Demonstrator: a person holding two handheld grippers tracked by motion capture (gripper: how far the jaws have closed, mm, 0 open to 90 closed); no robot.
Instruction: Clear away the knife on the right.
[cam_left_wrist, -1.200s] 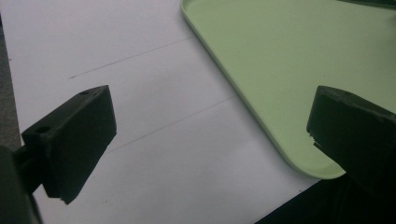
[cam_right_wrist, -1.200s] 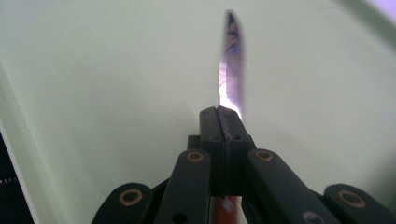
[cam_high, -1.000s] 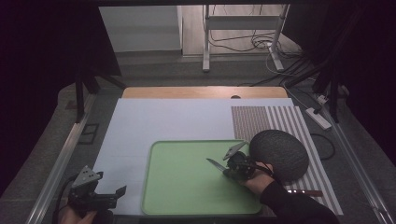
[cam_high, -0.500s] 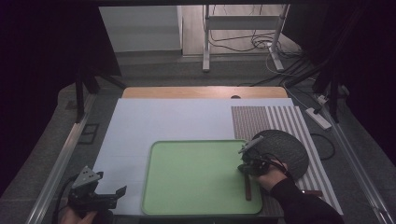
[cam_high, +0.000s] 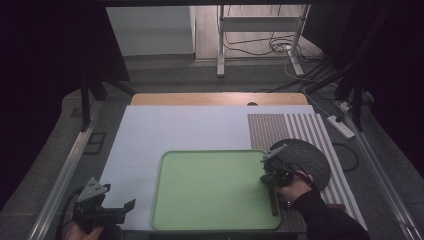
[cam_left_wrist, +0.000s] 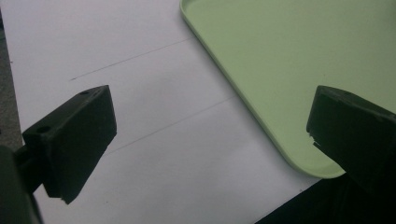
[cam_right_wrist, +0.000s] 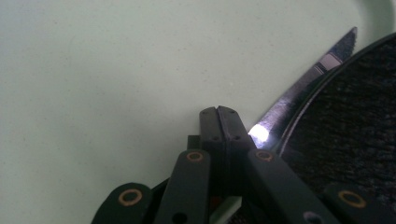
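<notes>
Since a second ago, the right gripper (cam_high: 270, 176) has travelled from the middle-right of the flat light-green plastic tray (cam_high: 210, 192) out to that tray's right rim, and it now sits at the edge where the tray meets the dark round speckled plate (cam_high: 305, 159). In the right gripper view its two black jaws stand pressed together with no gap between them, and nothing can be made out pinched at their tips. Just to the right of those closed jaws lies the serrated steel blade of a table knife (cam_right_wrist: 308, 81), running along the curved rim of the dark plate (cam_right_wrist: 350, 135) and glinting under the light. In the high view a dark handle-like bar (cam_high: 273, 200) lies on the tray below the gripper, toward the person's sleeve; it is likely the same knife, resting along the tray's right side.

The shift suggests that the knife is being set or nudged into place beside the plate, and the gripper looks done with it or is pushing it with closed tips; which of the two cannot be told.

Far off to the left, the left gripper (cam_high: 107, 212) has hardly moved: it hovers over the white sheet (cam_left_wrist: 140, 140) with its jaws wide apart and empty, the tray's near corner (cam_left_wrist: 299, 161) just ahead.
</notes>
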